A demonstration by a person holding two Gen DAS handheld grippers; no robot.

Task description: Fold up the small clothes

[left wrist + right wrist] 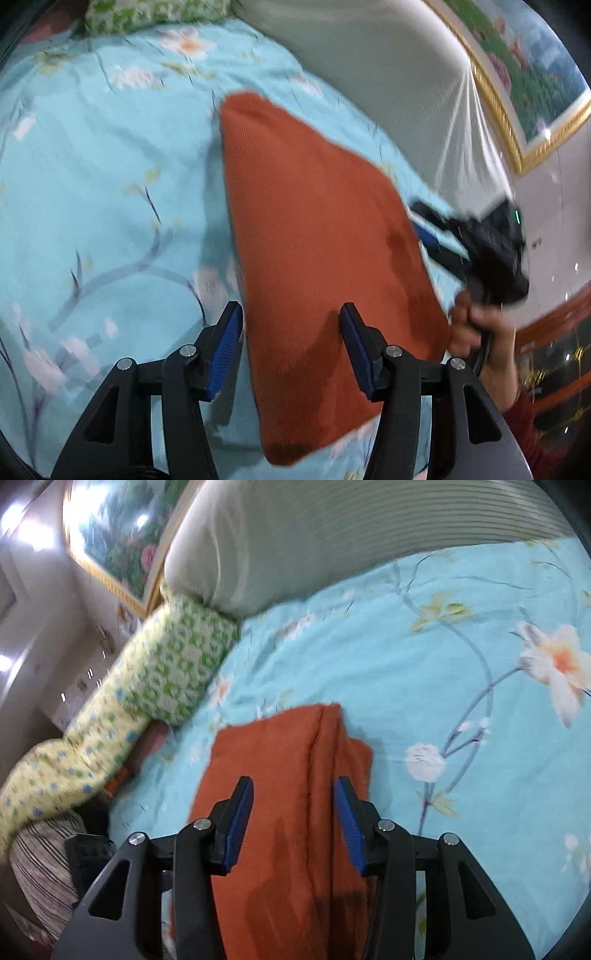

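Rust-orange garment (314, 266): knitted cloth lying folded into a long strip on the bed, running from 6 o'clock toward 12 in both wrist views; a doubled edge is showing along its right side in the right wrist view.
Left gripper (291, 347): jaws standing apart, straddling the near part of the strip, clamping nothing; probably lining up to pinch an end for the next fold.
Right gripper (293, 819): jaws likewise apart over the cloth, holding nothing; from the left wrist view it is sitting at 3 o'clock, blurred, at the strip's right edge.
Right hand (476, 332): wrapping the handle below that gripper.
Bed (110, 184): light blue floral sheet, soft and slightly creased, giving the fold a flat base.
Pillows (173, 668): green-patterned ones lying at 10 o'clock beside a grey headboard cushion (295, 542).
Room: gold-framed flower painting (524, 74) hanging on a pale wall at 2 o'clock.
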